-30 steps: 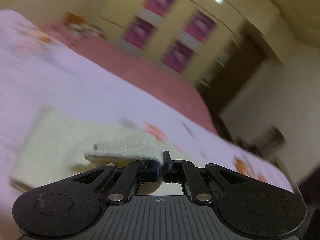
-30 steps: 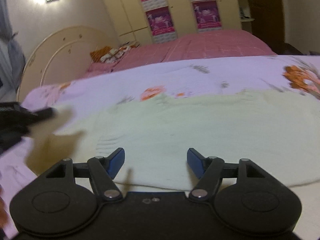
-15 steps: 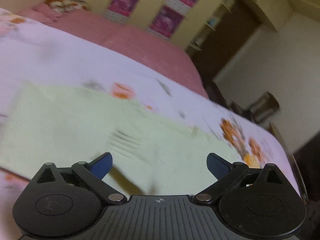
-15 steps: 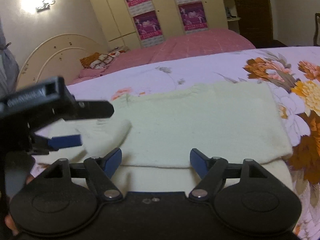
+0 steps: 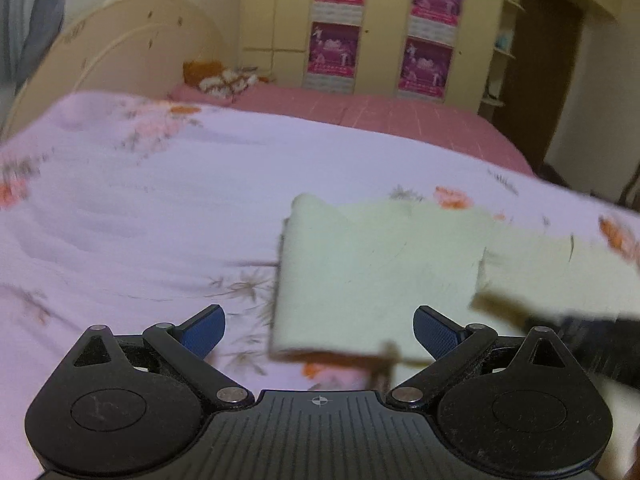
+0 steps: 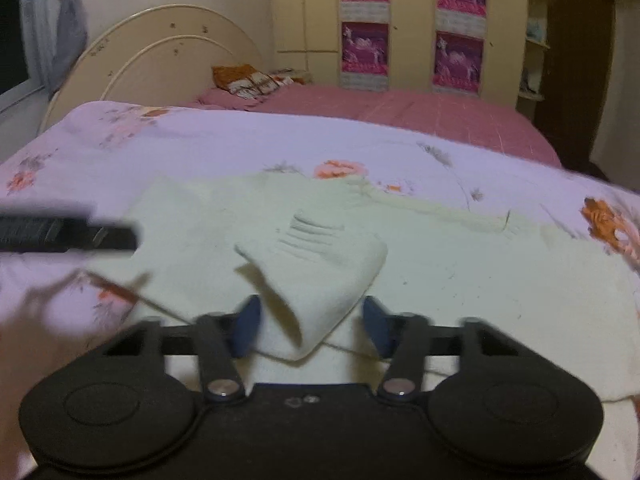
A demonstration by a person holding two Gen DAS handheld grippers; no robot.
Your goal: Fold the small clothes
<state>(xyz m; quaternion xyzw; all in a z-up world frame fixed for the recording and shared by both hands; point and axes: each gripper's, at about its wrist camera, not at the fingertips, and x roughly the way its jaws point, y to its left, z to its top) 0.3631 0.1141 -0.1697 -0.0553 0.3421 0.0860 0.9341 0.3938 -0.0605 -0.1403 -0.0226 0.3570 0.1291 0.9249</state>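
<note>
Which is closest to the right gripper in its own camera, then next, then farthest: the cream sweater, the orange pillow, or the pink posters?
1. Cream sweater: right between the right gripper fingers, on the floral sheet.
2. Orange pillow: left of middle, by the headboard.
3. Pink posters: on the back wardrobe.

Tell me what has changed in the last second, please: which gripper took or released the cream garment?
The left gripper, shut on a fold of the cream garment a second ago, has let go; it now hangs open at the garment's left edge. The right gripper, open over flat cloth before, now has a raised fold between its fingers; whether it has shut on it is unclear. The garment remains on the floral bedspread.
</note>
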